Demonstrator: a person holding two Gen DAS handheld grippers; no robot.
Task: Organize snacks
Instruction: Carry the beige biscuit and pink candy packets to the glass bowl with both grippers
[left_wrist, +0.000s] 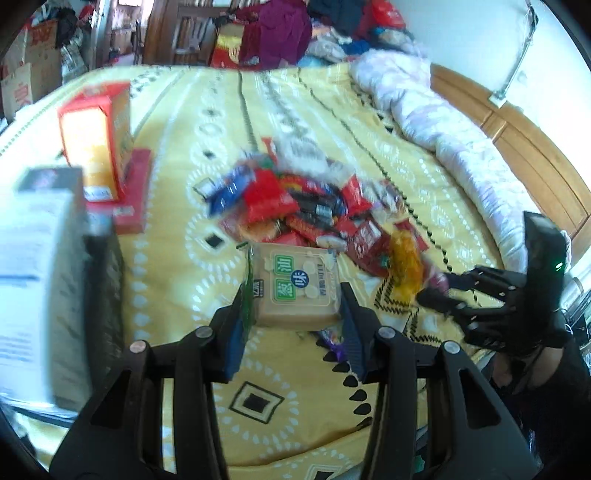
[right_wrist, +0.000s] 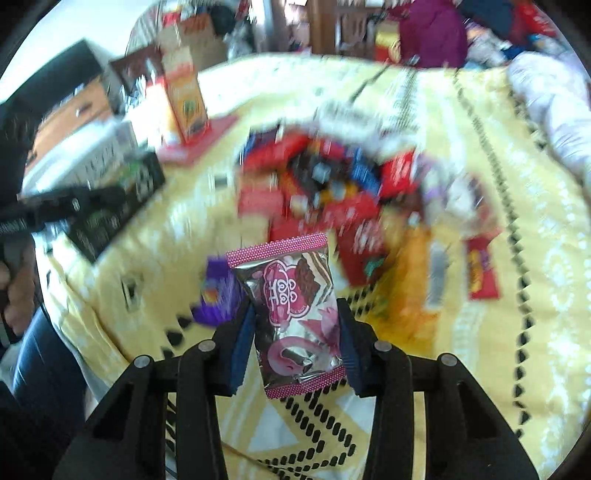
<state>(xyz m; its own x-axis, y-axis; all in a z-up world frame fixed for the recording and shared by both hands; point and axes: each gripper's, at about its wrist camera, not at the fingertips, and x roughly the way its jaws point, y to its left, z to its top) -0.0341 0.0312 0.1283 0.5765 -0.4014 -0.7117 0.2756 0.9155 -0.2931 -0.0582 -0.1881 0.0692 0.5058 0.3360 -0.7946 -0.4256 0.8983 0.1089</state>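
Tan cracker pack (left_wrist: 297, 286) with green label squares is clamped in my left hand-held gripper (left_wrist: 293, 325); my right hand-held gripper (right_wrist: 295, 339) pinches a shiny silver-and-pink wafer packet (right_wrist: 291, 314), both above the yellow bedspread (left_wrist: 177, 236) near the snack pile (left_wrist: 303, 206).

1. Left wrist camera: close above the bed (left_wrist: 177, 258), looking forward along its jaws, facing the snack pile (left_wrist: 306, 206).
2. Right wrist camera: likewise close, facing forward.
3. Shared: snack pile (right_wrist: 332, 192), bed (right_wrist: 517, 206).
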